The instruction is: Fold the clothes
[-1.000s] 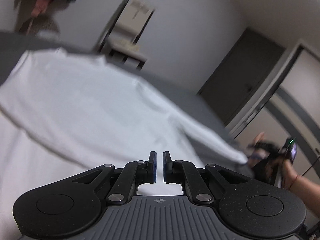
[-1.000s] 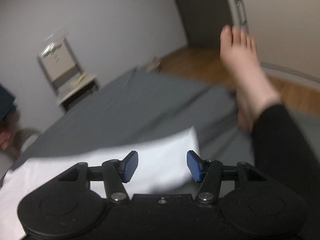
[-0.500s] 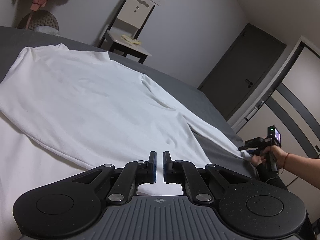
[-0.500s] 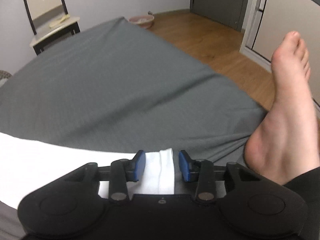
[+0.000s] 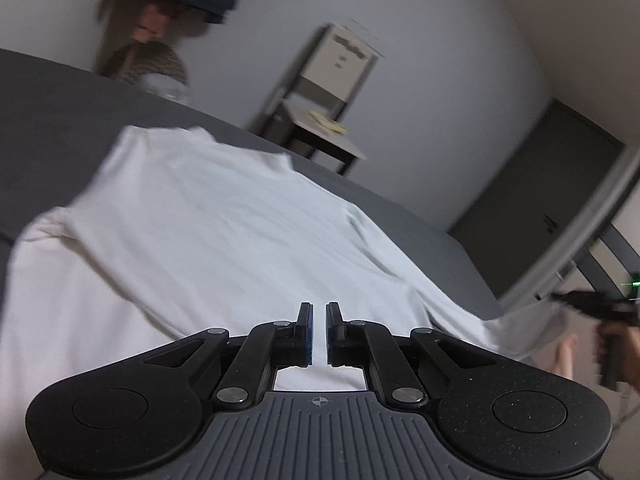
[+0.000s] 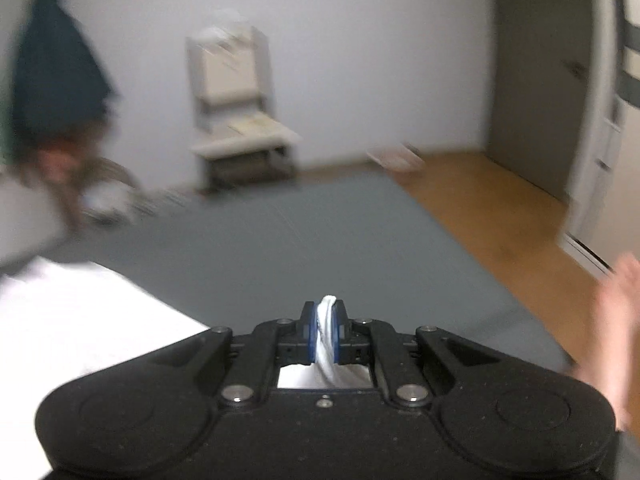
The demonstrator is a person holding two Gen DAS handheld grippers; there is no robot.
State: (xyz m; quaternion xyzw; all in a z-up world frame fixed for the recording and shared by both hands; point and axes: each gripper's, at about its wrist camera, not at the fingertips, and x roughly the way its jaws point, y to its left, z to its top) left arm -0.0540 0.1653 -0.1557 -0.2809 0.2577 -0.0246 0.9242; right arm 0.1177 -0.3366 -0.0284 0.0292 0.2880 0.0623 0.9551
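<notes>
A white long-sleeved shirt (image 5: 224, 240) lies spread flat on a grey bed (image 6: 320, 240). The right hand-held gripper (image 6: 325, 336), its jaws having just been closing, pinches the shirt's sleeve cuff (image 6: 326, 330) above the bed. The left hand-held gripper (image 5: 317, 334) is pressed together, empty, over the shirt's near edge.

Support surface: bed (image 5: 60, 112) with a grey sheet, smooth, running back toward the far wall. In the right wrist view its bare grey area (image 6: 280, 248) fills the middle ground, edged on the right by wooden floor (image 6: 480, 208).

Lying directly on it: one white long-sleeved shirt (image 5: 208, 232), spread flat, body toward the near left. One sleeve (image 5: 460, 300) runs out to the right, toward the bed's edge. The same shirt shows as a white patch (image 6: 72, 312) at lower left. Frames blurred.
</notes>
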